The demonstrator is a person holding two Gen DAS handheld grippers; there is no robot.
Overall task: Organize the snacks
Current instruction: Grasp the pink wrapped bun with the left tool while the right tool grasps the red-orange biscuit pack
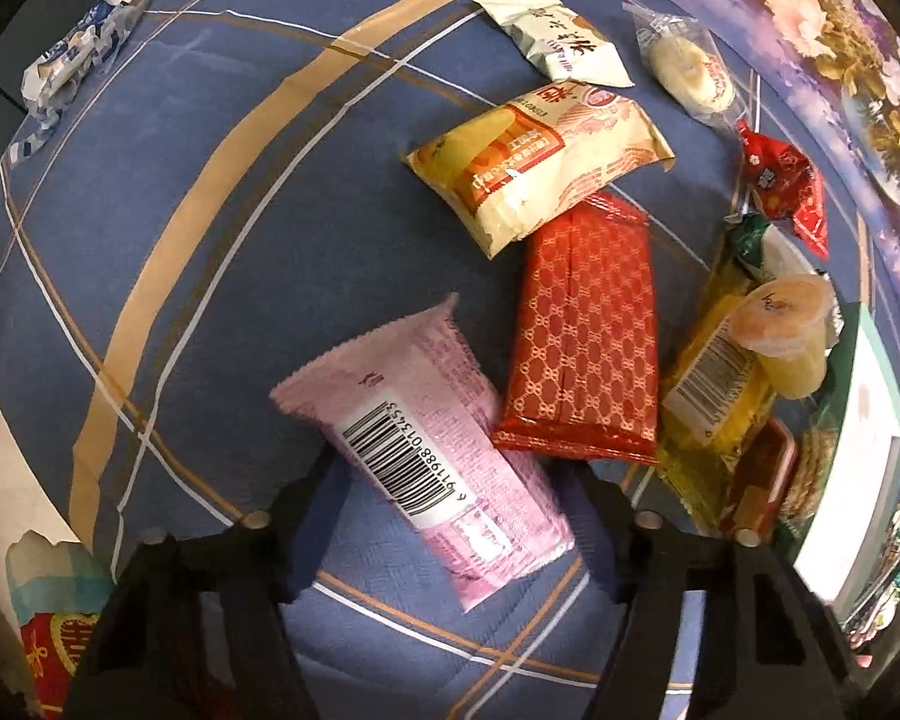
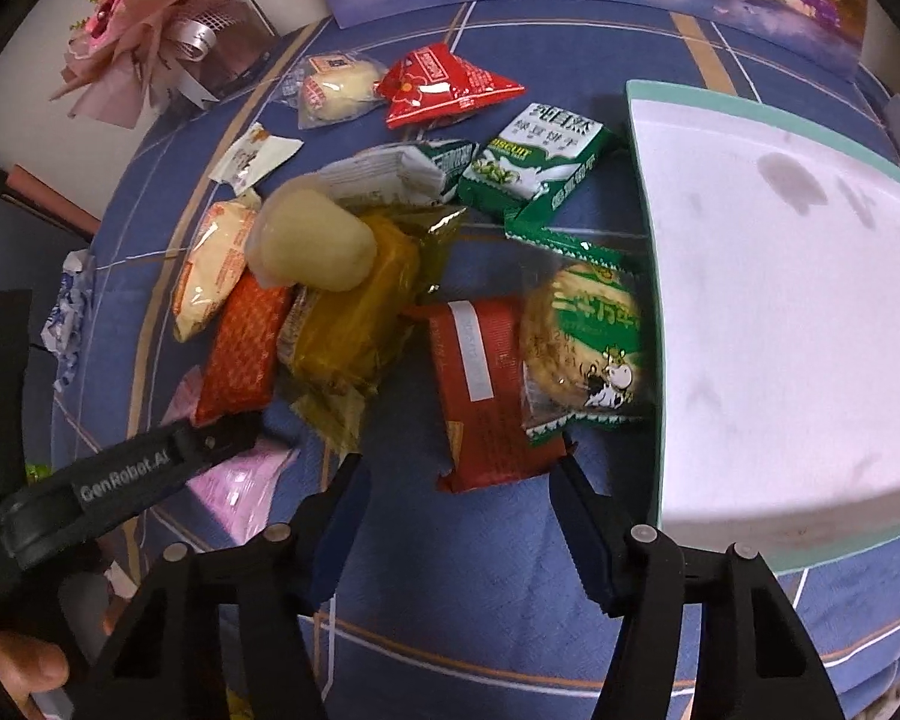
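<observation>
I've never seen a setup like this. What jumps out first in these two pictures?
A jumble of bright snack packets on a blue plaid tablecloth: a pink packet with its barcode up lies between the open left gripper fingers, beside a red patterned packet. In the right wrist view, a big empty white tray fills the right side, and the open right gripper points at a dark red packet.

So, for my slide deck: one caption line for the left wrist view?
Open left gripper straddling a pink barcode-printed snack packet beside a red patterned wrapper on blue plaid cloth.
</observation>
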